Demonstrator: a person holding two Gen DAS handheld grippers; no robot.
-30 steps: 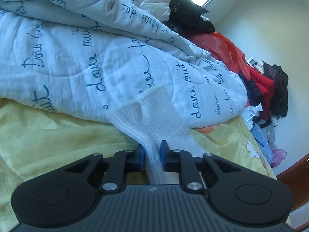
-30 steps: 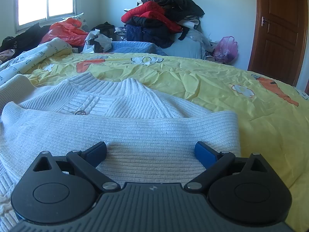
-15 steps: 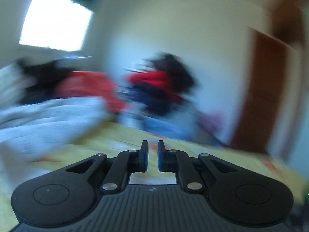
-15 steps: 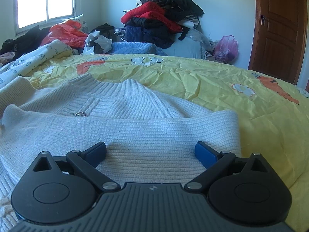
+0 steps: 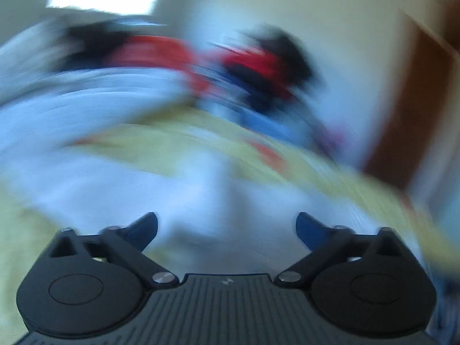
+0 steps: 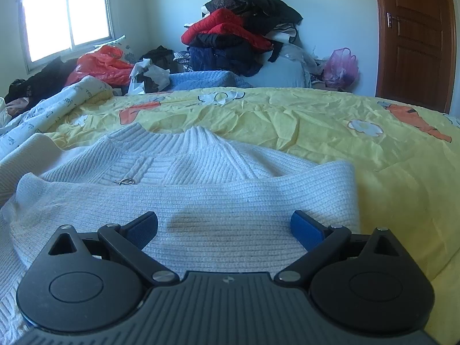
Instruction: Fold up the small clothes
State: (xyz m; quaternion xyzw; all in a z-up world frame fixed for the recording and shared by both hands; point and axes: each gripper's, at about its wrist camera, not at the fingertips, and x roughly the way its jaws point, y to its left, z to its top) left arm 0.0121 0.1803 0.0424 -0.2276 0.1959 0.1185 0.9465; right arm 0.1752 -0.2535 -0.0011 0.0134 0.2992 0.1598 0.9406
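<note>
Left wrist view, heavily blurred: the left gripper (image 5: 227, 224) has its jaws spread wide and empty above a pale patch in the lower centre that cannot be identified. Right wrist view: the right gripper (image 6: 224, 225), jaws likewise spread and holding nothing, sits low over the white knit sweater (image 6: 201, 201), which lies across the lower left and centre of the frame on the yellow bedsheet (image 6: 359, 149). The sweater looks soft, thick and stretchy; its folded edge at centre right seems the best hold.
</note>
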